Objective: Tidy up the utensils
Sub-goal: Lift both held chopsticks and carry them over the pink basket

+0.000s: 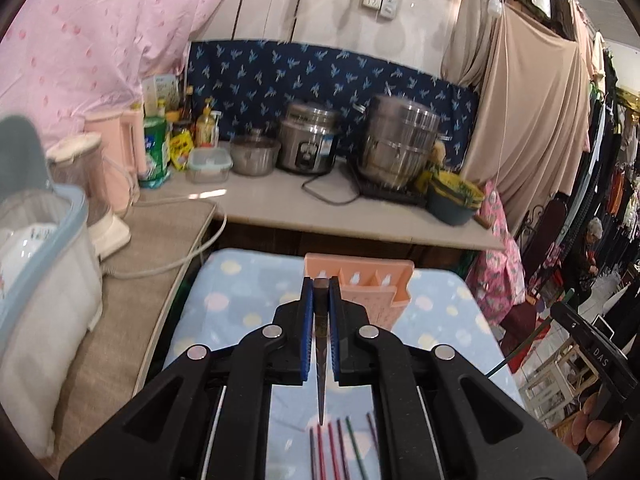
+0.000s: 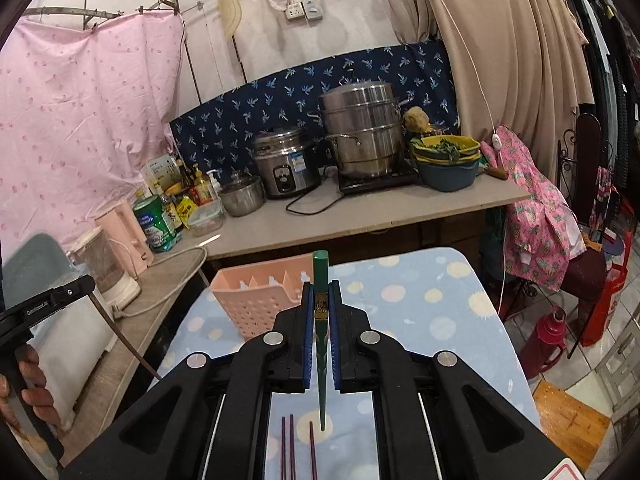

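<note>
Two chopsticks are in hand, one per gripper, each clamped between nearly closed jaws so that the stick runs along the line of the fingers, blunt end forward and tip trailing back toward the camera. In the left wrist view, the left gripper point(image 1: 321, 292) holds a dark brown chopstick point(image 1: 321, 344) at lower centre of the frame, its blunt end level with the near rim of the pink utensil holder point(image 1: 372, 292), which stands just right of centre on the dotted blue bench cover point(image 1: 240, 304). Six or so loose chopsticks point(image 1: 340, 448) lie side by side at the bottom centre, apparently laid parallel for single picking. In the right wrist view, the person's hand point(image 2: 28, 384) and the other gripper's handle occupy the lower left edge; the pink holder sits left of centre, its slotted compartments open upward to receive sticks. The right gripper point(image 2: 321, 296) holds a green chopstick point(image 2: 321, 312) at centre, its blunt end standing clear above the pads. Three loose sticks point(image 2: 292, 448) remain at bottom centre. The end-forward grip probably serves insertion into a compartment.
</note>
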{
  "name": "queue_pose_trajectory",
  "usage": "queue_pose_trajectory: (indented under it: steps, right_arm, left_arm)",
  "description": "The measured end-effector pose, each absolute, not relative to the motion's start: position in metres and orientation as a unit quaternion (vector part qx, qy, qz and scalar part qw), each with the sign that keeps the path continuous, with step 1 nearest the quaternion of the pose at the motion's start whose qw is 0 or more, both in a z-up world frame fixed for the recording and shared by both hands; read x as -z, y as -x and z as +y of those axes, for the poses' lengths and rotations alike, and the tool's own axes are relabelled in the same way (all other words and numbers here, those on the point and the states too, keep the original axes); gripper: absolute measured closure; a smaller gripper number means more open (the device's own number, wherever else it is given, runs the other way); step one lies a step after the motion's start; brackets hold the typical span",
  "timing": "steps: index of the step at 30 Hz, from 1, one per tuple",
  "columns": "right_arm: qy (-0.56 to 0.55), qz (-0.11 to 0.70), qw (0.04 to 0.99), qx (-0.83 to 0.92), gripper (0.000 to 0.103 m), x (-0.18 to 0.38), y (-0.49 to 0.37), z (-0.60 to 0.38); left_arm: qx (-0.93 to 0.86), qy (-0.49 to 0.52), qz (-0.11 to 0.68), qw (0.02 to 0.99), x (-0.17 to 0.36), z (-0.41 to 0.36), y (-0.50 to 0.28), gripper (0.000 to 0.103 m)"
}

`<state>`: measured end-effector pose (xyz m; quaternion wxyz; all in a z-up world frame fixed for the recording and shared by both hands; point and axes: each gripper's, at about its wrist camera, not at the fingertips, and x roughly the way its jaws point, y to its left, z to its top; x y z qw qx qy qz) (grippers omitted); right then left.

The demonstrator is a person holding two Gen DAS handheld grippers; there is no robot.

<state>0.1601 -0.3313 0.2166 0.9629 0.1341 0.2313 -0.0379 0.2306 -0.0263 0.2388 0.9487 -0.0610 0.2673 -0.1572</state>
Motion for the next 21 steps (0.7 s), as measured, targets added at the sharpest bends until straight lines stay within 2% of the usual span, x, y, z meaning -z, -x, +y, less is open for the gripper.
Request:
queue_pose_trajectory:
  steps: [11,21]
  right_arm:
    - [-0.152,0.181,0.972,0.018,0.096,-0.279,-0.236,-0.345]
    - [-0.175,0.184,0.967,0.015,0.096,-0.273,-0.304,-0.357]
  left_arm:
    - [0.160,0.082,0.193,0.965,-0.307,-0.059,-0.293,0.096]
    - [0.137,0.077,0.183,0.971,-0.303,-0.075,-0.341,0.096]
